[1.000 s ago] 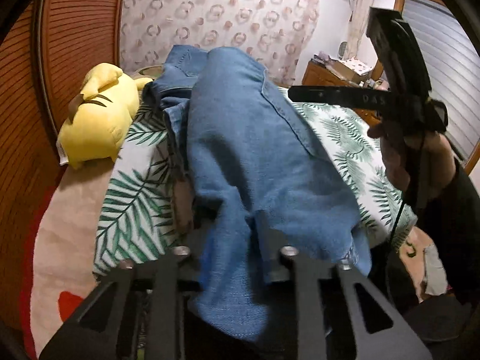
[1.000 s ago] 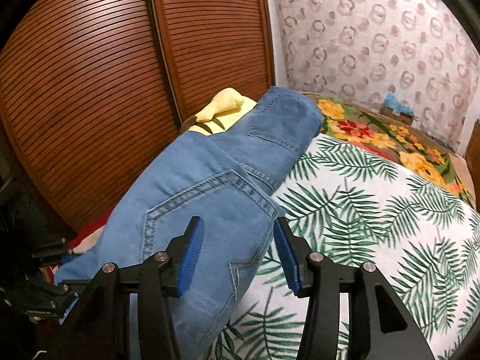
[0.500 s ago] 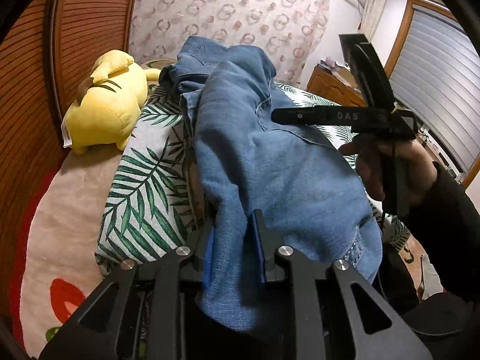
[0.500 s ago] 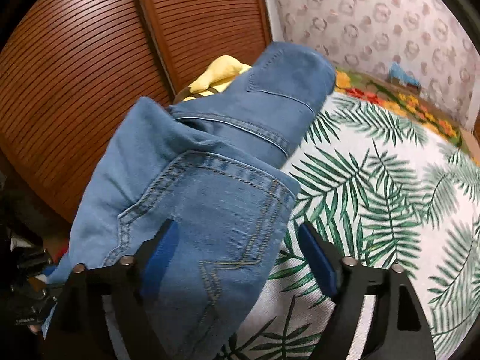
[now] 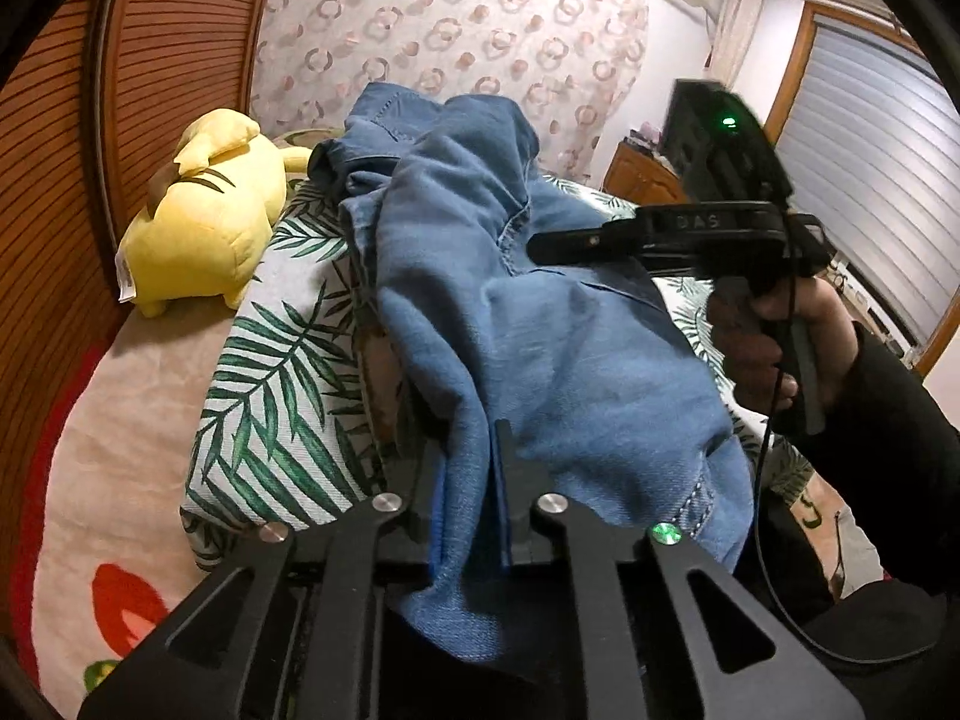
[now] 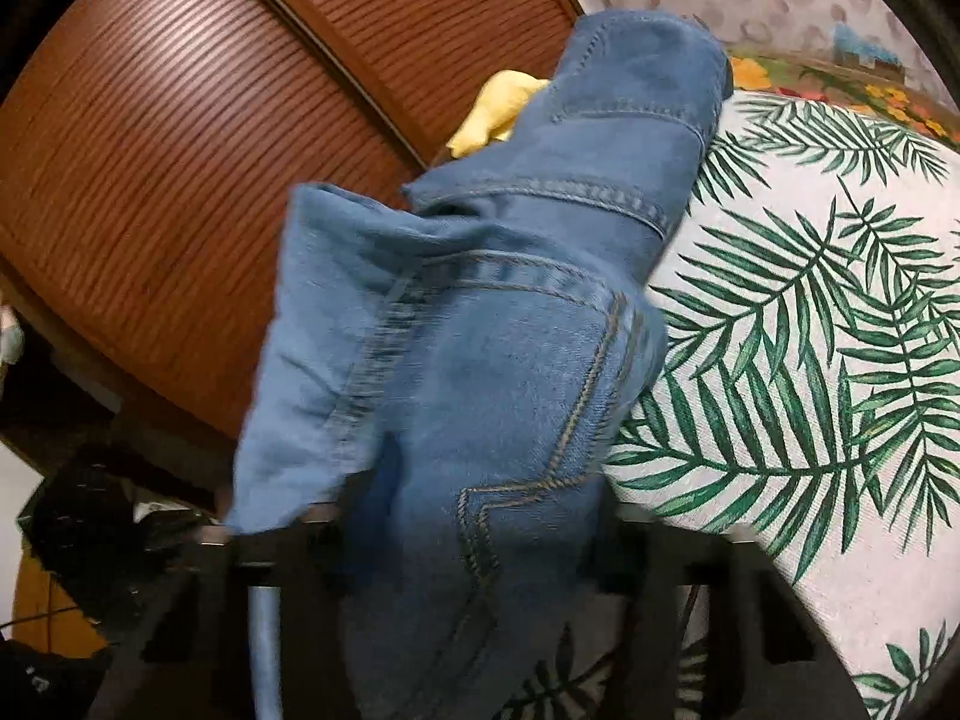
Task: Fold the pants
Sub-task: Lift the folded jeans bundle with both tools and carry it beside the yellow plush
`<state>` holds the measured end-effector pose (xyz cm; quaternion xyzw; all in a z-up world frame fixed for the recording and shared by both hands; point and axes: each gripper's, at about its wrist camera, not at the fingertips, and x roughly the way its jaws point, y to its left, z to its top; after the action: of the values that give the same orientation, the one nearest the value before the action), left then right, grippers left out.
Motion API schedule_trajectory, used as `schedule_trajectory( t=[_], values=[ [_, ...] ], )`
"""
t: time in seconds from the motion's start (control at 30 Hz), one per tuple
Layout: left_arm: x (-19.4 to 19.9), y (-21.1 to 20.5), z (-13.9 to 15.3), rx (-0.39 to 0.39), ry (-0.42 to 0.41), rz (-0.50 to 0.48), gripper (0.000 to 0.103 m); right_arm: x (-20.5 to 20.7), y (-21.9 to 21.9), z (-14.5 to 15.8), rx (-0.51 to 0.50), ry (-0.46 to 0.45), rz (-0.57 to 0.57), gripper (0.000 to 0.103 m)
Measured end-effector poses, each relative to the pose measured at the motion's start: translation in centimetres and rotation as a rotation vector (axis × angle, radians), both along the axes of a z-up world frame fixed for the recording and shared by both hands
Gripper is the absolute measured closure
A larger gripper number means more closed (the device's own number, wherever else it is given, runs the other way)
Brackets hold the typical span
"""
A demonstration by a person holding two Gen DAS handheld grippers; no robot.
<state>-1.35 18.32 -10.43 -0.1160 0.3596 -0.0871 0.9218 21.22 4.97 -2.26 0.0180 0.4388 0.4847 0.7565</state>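
Both pairs of jaws are closing on the blue denim pants [image 5: 540,348]. In the left wrist view the left gripper [image 5: 471,498] has a fold of denim pinched between its nearly shut fingers [image 5: 503,480]. In the right wrist view the right gripper [image 6: 456,528] is buried under cloth, its fingers hidden by the stitched back pocket; denim fills the gap between them, but whether the pads press yet cannot be made out through the blur.

The pants lie lengthwise on the white quilt with green palm-leaf print [image 6: 810,312], the far end raised in a hump near the yellow plush toy [image 5: 204,222], the near end hanging off the bed's edge over both grippers. From the left wrist view, the person's right hand [image 5: 774,348] holds its tool just beside the denim on the right.

To do this well, both grips should probably bite through all layers at matching points on the near end, so the edge lifts level. If the right pinch catches only the pocket's top layer, the lower cloth may sag and skew the fold. Lifting both hands together and carrying the near end toward the far hump, with the denim taut between them, should lay one half squarely over the other.
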Motion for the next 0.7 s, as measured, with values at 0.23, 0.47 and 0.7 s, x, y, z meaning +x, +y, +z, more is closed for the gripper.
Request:
schedule_trajectory(
  t=[0.23,0.47,0.7],
  values=[
    [-1.0,0.4,1.3,-0.044,-0.048,0.009,0.095,-4.3,0.2,5.4,0.036,-0.187,0.029,0.080],
    [-0.4,2.2,5.2,-0.058,-0.171,0.050,0.095,-5.5,2.3,11.4,0.066,-0.347,0.092,0.081],
    [3.0,5.5,8.3,-0.034,-0.213,0.095,0.095,-2.6,5.7,14.1,0.084,-0.406,0.133,0.081]
  ],
)
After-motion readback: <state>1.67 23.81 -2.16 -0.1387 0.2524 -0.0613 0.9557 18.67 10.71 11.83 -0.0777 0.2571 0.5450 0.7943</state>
